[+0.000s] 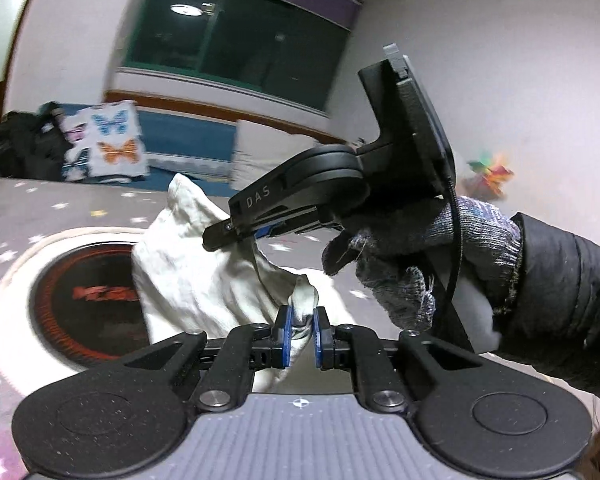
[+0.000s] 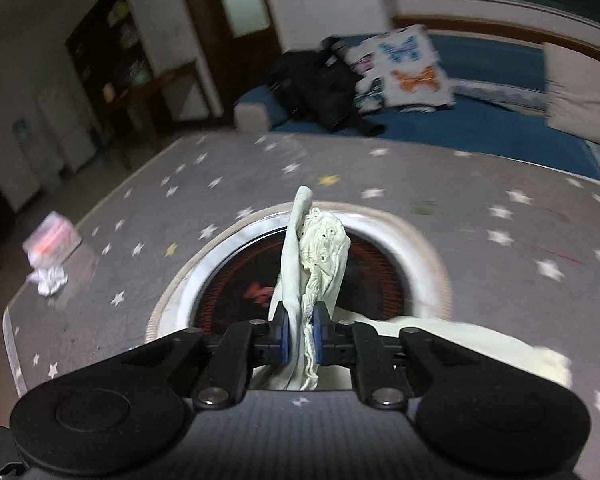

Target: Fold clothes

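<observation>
A white garment (image 1: 204, 264) hangs in the air between both grippers, above a grey star-patterned mat (image 1: 28, 208). My left gripper (image 1: 300, 322) is shut on a bunched fold of it. In the left wrist view the right gripper (image 1: 236, 236), held by a gloved hand (image 1: 412, 256), pinches the cloth higher up. In the right wrist view my right gripper (image 2: 302, 334) is shut on a lace-trimmed edge of the white garment (image 2: 320, 248), which stands up between the pads and trails off to the right.
A round white-rimmed disc with a dark red-patterned centre (image 2: 380, 272) lies on the star mat (image 2: 220, 168) under the cloth. A blue mattress (image 2: 480, 120) with butterfly cushion (image 2: 412, 68) and black bag (image 2: 320, 84) lies behind. A small plastic packet (image 2: 52, 240) sits at the mat's left edge.
</observation>
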### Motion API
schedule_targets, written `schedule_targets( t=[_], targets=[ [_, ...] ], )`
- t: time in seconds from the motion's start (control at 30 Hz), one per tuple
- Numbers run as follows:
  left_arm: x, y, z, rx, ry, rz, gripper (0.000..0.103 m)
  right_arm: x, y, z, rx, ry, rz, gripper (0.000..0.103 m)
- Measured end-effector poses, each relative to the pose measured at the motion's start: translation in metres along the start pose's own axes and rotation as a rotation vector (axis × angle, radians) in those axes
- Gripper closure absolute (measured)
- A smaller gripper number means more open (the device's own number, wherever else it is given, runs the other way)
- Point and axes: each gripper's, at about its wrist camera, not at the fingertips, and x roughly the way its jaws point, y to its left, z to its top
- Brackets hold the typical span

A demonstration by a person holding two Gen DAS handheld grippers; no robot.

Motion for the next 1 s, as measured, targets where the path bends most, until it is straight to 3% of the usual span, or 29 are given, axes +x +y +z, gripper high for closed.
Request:
schedule_targets(
  t=[0.3,0.47,0.67,0.83,0.9,1.0],
  targets=[
    [0.053,-0.056,-0.018,0.125,0.104,-0.057,0.091,-0.055,-0.096,-0.038,0.175,-0.091,-0.009,0.093],
    [0.075,-0.069,-0.029,0.151,0.164,-0.053,0.091,-0.053,-0.129,-0.059,0.253,-0.103,0.007,0.093],
    [0.088,-0.076,-0.044,0.196,0.228,-0.09,0.087,-0.046,-0.149,-0.076,0.3,-0.108,-0.001,0.093],
    [0.088,-0.072,-0.043,0.242,0.241,-0.098,0.072,-0.053,-0.155,-0.087,0.326,-0.121,-0.006,0.093],
    [0.084,-0.062,-0.037,0.24,0.223,-0.08,0.07,-0.057,-0.157,-0.091,0.333,-0.127,-0.009,0.086],
    [0.079,-0.045,-0.029,0.227,0.196,-0.03,0.068,-0.063,-0.159,-0.097,0.344,-0.137,-0.012,0.086]
  ],
)
